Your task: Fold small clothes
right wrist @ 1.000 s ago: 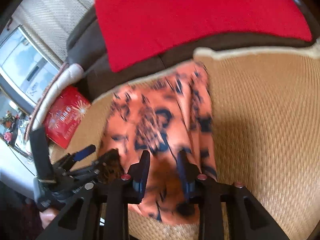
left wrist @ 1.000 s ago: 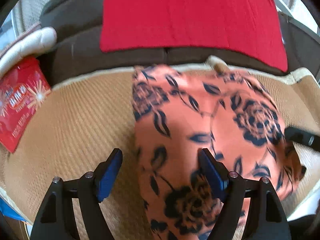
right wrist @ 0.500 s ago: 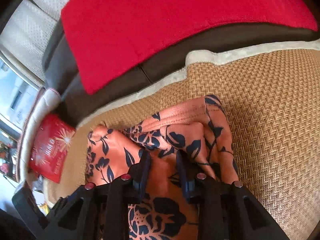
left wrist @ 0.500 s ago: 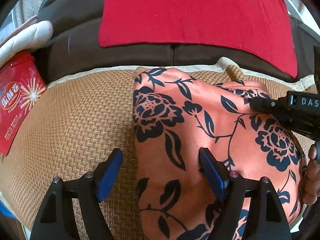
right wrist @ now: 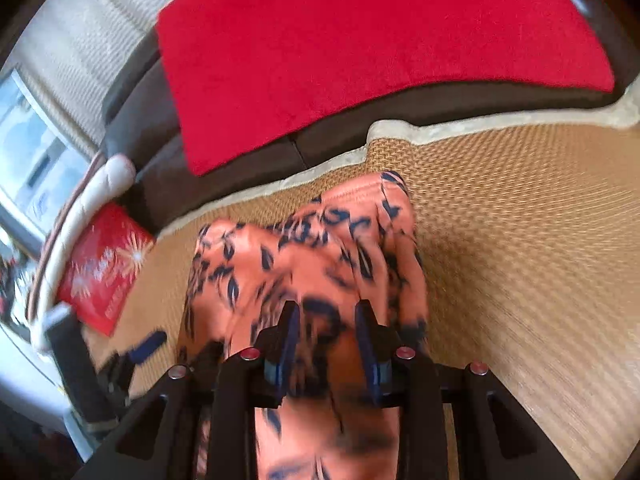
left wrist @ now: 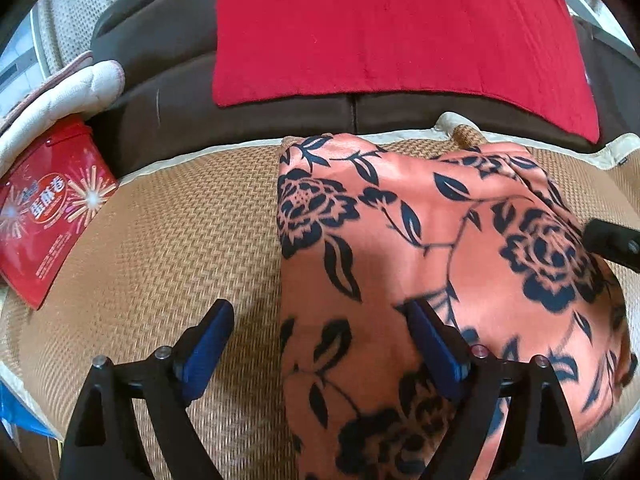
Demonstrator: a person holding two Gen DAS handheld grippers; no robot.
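Note:
An orange garment with black flowers (left wrist: 420, 248) lies on a woven straw mat (left wrist: 168, 248). My left gripper (left wrist: 316, 336) is open, hovering over the garment's left edge; its right blue pad (left wrist: 434, 344) is over the cloth and its left pad (left wrist: 208, 344) over bare mat. In the right wrist view the garment (right wrist: 304, 256) is blurred. My right gripper (right wrist: 326, 328) is narrowed on a bunch of the cloth near its near end. Part of the right gripper (left wrist: 612, 240) shows at the left view's right edge.
A red cloth (left wrist: 384, 28) covers the dark sofa back (left wrist: 172, 92). A red snack packet (left wrist: 48, 208) and a cream cushion (left wrist: 68, 96) lie at the left. The left gripper (right wrist: 136, 352) shows at the right wrist view's lower left.
The right gripper pulled back to the right with the cloth, dragging the garment's right side; the right view is now blurred by motion. The left gripper stayed open in place.

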